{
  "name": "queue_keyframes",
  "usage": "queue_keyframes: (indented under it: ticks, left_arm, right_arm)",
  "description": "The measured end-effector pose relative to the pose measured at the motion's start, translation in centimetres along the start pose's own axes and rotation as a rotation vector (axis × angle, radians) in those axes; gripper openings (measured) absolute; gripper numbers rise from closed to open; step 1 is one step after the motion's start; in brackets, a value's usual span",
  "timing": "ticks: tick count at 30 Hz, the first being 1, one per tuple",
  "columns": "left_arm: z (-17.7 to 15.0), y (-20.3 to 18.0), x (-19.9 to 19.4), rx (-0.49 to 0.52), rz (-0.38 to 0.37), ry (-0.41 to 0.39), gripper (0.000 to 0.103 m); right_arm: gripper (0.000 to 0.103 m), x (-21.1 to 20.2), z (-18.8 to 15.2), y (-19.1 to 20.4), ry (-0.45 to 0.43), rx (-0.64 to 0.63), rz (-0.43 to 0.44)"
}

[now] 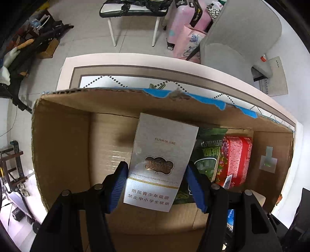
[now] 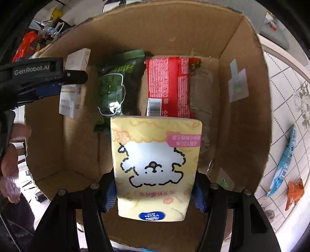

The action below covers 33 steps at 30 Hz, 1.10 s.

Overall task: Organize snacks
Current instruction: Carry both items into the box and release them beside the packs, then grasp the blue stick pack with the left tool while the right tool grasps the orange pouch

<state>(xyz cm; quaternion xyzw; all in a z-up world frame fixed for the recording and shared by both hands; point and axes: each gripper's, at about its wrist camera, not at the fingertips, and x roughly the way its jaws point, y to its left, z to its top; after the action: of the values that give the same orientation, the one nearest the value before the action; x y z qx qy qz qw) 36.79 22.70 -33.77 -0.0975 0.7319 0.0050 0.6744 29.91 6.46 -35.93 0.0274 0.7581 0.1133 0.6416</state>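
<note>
My left gripper (image 1: 158, 178) is shut on a silver cigarette box (image 1: 162, 155), held above the open cardboard box (image 1: 62, 135). The right wrist view shows that same white-silver cigarette box (image 2: 72, 93) at the left of the carton, pinched by the left gripper (image 2: 58, 85). My right gripper (image 2: 154, 192) is shut on a yellow tissue pack (image 2: 157, 164) with a cartoon dog, held over the cardboard box (image 2: 242, 116). Inside lie a green snack bag (image 2: 114, 87) and a red snack pack (image 2: 168, 85), side by side; they show as the green snack bag (image 1: 208, 155) and red snack pack (image 1: 235, 159) from the left.
The carton stands on a patterned table mat (image 1: 135, 79). A blue wrapper (image 2: 284, 162) and an orange wrapper (image 2: 293, 192) lie on the mat right of the carton. A grey chair (image 1: 242, 34), a stool (image 1: 133, 11) and pink luggage (image 1: 186, 23) stand beyond the table. A hand (image 2: 11, 155) shows at left.
</note>
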Motion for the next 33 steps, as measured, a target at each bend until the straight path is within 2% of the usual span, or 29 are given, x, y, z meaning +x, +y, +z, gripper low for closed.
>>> queue_keyframes:
  ticks: [2, 3, 5, 7, 12, 16, 20, 23, 28, 31, 33]
  left_arm:
    - [-0.1, 0.1, -0.3, -0.003, 0.000, 0.013, 0.059]
    - [-0.2, 0.2, -0.5, -0.006, 0.001, 0.014, 0.060]
    - [-0.3, 0.3, -0.9, -0.011, -0.006, 0.014, 0.075]
    - [-0.5, 0.3, -1.5, -0.007, -0.010, 0.004, 0.085]
    - [-1.9, 0.6, -3.6, -0.008, 0.007, -0.034, 0.098]
    - [-4.2, 0.4, -5.8, 0.013, 0.030, -0.085, 0.098]
    - [-8.2, 0.3, -7.4, 0.008, 0.041, -0.142, 0.098]
    - [-11.0, -0.1, -8.0, 0.017, 0.052, -0.159, 0.098]
    - [-14.4, -0.7, -9.7, 0.024, 0.063, -0.207, 0.098]
    - [-16.3, -1.0, -11.1, 0.038, 0.081, -0.236, 0.098]
    - [-17.7, -1.1, -12.3, 0.042, 0.063, -0.249, 0.098]
  right_arm:
    - [0.070, 0.2, 0.0, 0.1, 0.011, -0.005, -0.027]
    - [0.078, 0.0, -0.1, 0.2, 0.009, -0.003, -0.021]
    - [0.087, -0.4, 0.0, 0.5, 0.008, -0.005, -0.017]
    - [0.087, -1.0, -0.2, 0.8, -0.007, -0.007, -0.017]
    - [0.095, -2.9, -0.5, 1.7, -0.047, -0.002, -0.026]
    - [0.097, -4.7, -1.6, 1.5, -0.095, 0.018, -0.052]
    - [0.097, -6.3, -3.6, 0.6, -0.113, 0.051, -0.063]
    - [0.097, -6.6, -5.2, 0.9, -0.131, 0.040, -0.099]
    - [0.097, -9.5, -8.3, 1.0, -0.192, 0.017, -0.157]
    - [0.097, -11.0, -9.9, 1.3, -0.223, -0.005, -0.162]
    - [0.097, -12.0, -11.1, 1.5, -0.239, -0.020, -0.151]
